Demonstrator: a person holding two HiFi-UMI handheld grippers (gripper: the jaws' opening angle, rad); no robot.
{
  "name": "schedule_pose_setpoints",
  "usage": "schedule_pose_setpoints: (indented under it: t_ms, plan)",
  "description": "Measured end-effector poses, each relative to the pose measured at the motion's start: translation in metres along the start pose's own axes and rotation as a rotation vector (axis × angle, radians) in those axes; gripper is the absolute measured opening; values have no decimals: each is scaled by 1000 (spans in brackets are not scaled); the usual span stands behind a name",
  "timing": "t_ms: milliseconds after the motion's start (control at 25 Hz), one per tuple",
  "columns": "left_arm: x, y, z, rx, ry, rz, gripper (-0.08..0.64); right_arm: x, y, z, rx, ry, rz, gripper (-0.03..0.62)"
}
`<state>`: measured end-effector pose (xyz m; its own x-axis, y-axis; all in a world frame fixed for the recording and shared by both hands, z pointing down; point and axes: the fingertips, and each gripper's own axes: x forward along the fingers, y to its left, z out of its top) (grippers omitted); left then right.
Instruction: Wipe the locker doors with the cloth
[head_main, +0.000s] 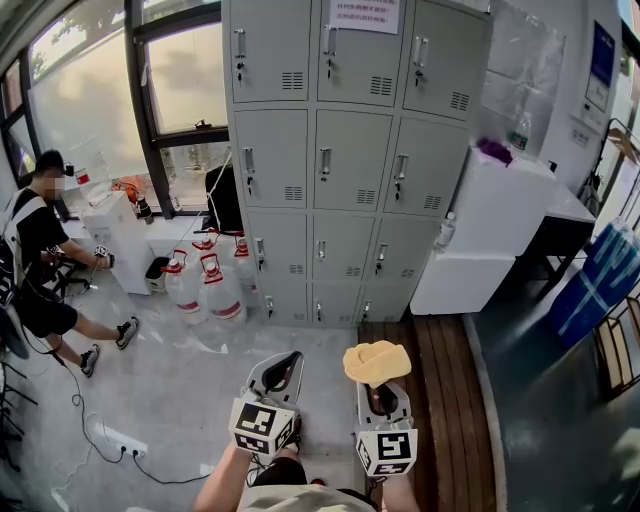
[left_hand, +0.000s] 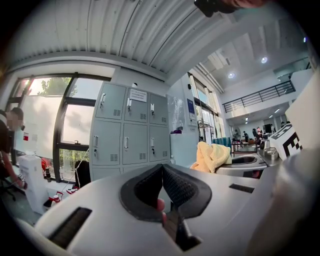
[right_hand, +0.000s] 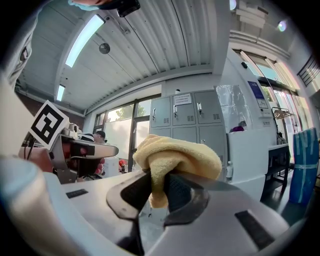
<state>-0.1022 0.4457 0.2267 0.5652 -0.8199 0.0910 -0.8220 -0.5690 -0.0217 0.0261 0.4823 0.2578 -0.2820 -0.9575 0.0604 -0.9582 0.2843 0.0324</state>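
Note:
A grey bank of lockers (head_main: 345, 160) stands against the far wall, its doors all closed; it also shows as the lockers (left_hand: 131, 130) and the lockers (right_hand: 187, 125) in the gripper views. My right gripper (head_main: 378, 378) is shut on a bunched yellow cloth (head_main: 375, 362), held low and well short of the lockers. The cloth (right_hand: 172, 160) bulges above the pinching jaws. My left gripper (head_main: 282, 372) is shut and holds nothing; its tips meet (left_hand: 162, 167). The cloth (left_hand: 212, 156) shows to its right.
Several water jugs with red caps (head_main: 205, 285) stand at the lockers' lower left. A white cabinet (head_main: 490, 235) stands to their right, with a wooden floor strip (head_main: 435, 400) before it. A seated person (head_main: 45, 260) is at far left. A power strip and cable (head_main: 115, 440) lie on the floor.

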Motion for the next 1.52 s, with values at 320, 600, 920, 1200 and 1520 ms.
schedule_pose_setpoints:
  t_ms: [320,600,920,1200,1520]
  plan:
    - [66,47,-6,-14,8,-5,23,75,-20,-5,-16,10,-3,74]
    - [150,106,2,-27,23,-18,23,169,-47,-7,1,68,-14,74]
    - [249,177,-3,-43,69,-23,23,283,-79,-11,18,108,-24,74]
    - [327,226,-21,-54,110,-38,23,373,-99,-32,38,154,-11,74]
    - [394,274,-58,-81,170,-41,23,462,-111,-59,43,203,12,74]
